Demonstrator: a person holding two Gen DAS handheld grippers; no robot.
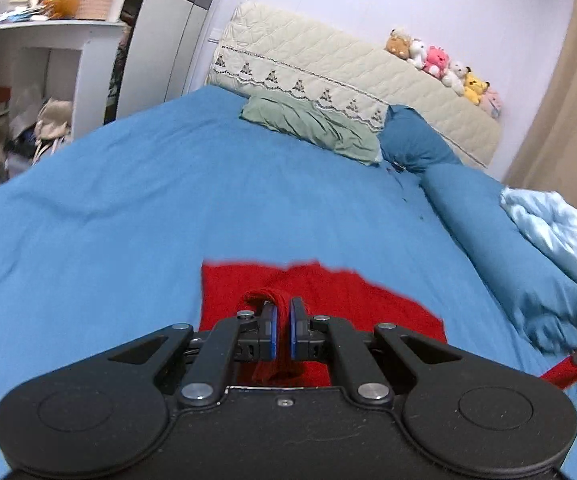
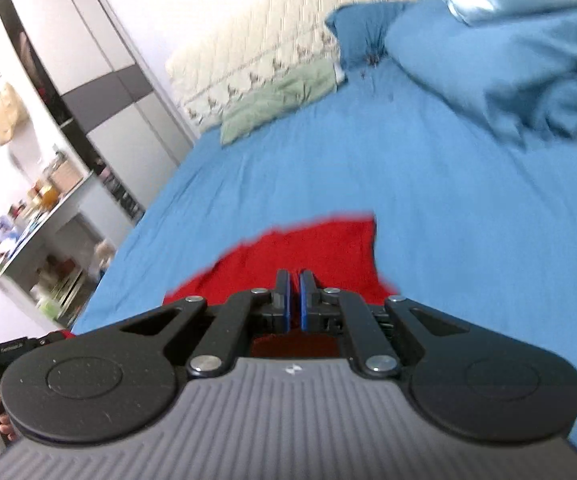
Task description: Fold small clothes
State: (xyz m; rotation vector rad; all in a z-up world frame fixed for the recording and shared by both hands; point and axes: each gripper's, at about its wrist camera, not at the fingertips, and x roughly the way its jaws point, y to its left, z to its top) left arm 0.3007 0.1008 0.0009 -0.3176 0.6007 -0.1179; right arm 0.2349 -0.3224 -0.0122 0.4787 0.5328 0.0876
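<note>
The small red knitted garment [image 1: 328, 300] lies on the blue cotton bedsheet [image 1: 128, 220] just ahead of the left gripper [image 1: 283, 320] and the right gripper [image 2: 294, 294]; far beyond it a crumpled green pillow [image 1: 312, 126] leans on the quilted cream headboard [image 1: 328, 64]; a bunched blue duvet [image 1: 500, 248] lies ahead to the right.

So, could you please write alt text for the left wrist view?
The left gripper is shut on a bunched fold of a red garment lying on a blue bedsheet. Behind are a green pillow, a quilted headboard and plush toys.

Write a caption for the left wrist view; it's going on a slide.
Left hand-held gripper shut on a pinched fold of the red garment lying on the blue bedsheet.
</note>
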